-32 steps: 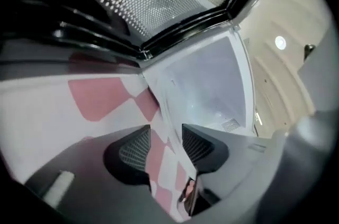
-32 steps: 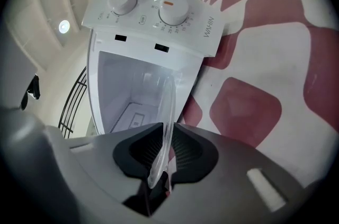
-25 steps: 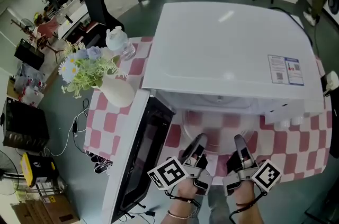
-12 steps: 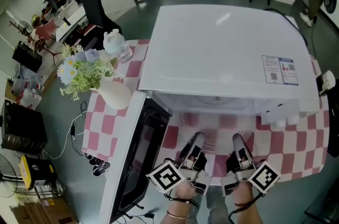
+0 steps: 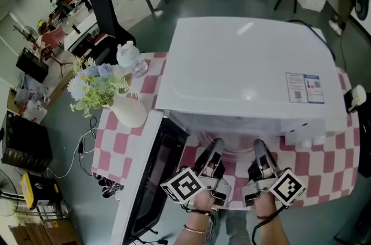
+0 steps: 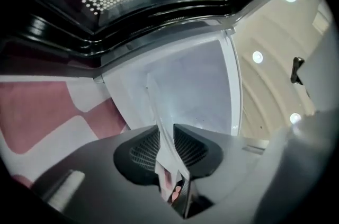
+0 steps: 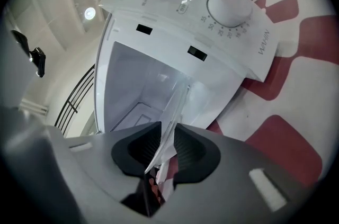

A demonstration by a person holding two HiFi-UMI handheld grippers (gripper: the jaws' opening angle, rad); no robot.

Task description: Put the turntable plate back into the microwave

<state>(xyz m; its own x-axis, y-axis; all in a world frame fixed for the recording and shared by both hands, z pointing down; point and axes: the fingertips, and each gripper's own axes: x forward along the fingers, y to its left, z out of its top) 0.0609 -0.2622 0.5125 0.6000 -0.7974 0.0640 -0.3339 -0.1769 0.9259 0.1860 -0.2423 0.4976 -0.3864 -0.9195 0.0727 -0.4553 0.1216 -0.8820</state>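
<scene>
Both my left gripper (image 5: 217, 144) and right gripper (image 5: 257, 145) have jaws clamped on the turntable plate (image 7: 179, 98) rim; uneven tilting could slip it against the microwave (image 5: 249, 64) opening ahead.

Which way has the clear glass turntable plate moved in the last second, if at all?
Yes: the clear glass turntable plate has moved up the head view, farther under the white microwave's front edge.

L gripper (image 5: 215, 150) & R gripper (image 5: 258, 151): grey, black ribbed pads (image 6: 143, 151), b/w marker cubes (image 5: 185, 187).
</scene>
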